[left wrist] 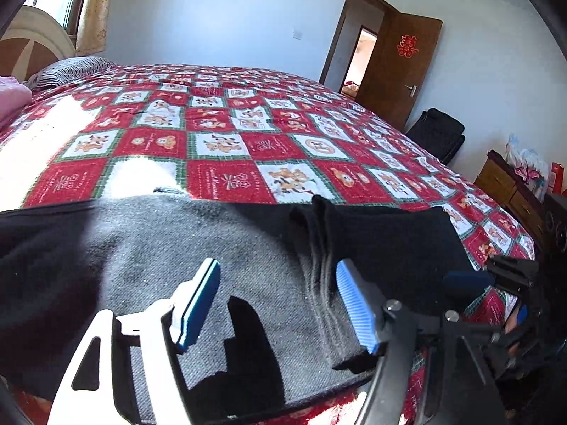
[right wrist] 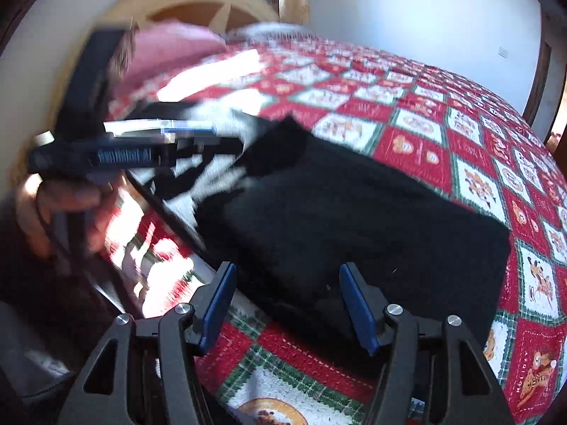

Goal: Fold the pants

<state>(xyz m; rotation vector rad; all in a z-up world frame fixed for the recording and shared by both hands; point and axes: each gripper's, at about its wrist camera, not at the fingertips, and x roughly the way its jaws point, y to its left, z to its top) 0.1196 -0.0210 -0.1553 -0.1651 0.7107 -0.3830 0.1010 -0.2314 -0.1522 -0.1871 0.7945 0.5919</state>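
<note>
— Both tongs stand wide: the left gripper [left wrist: 276,304] with blue pads hangs over the folded dark fleece pants [left wrist: 159,269], nothing pinched.
— And the right gripper [right wrist: 287,304]?
— Spread too, its pads either side of the pants' [right wrist: 354,233] near edge, not pressing.
— Where do the pants lie?
— Flat on the red-and-white checked quilt [left wrist: 226,148] near the bed's front edge. A hand [right wrist: 71,209] grips the other tool's handle, blurred.

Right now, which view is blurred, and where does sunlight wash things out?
Right wrist view: motion blur smears the left claw. Left wrist view: sharp, but sun bleaches the red checked cartoon bedspread and greys the folded black pants.
</note>
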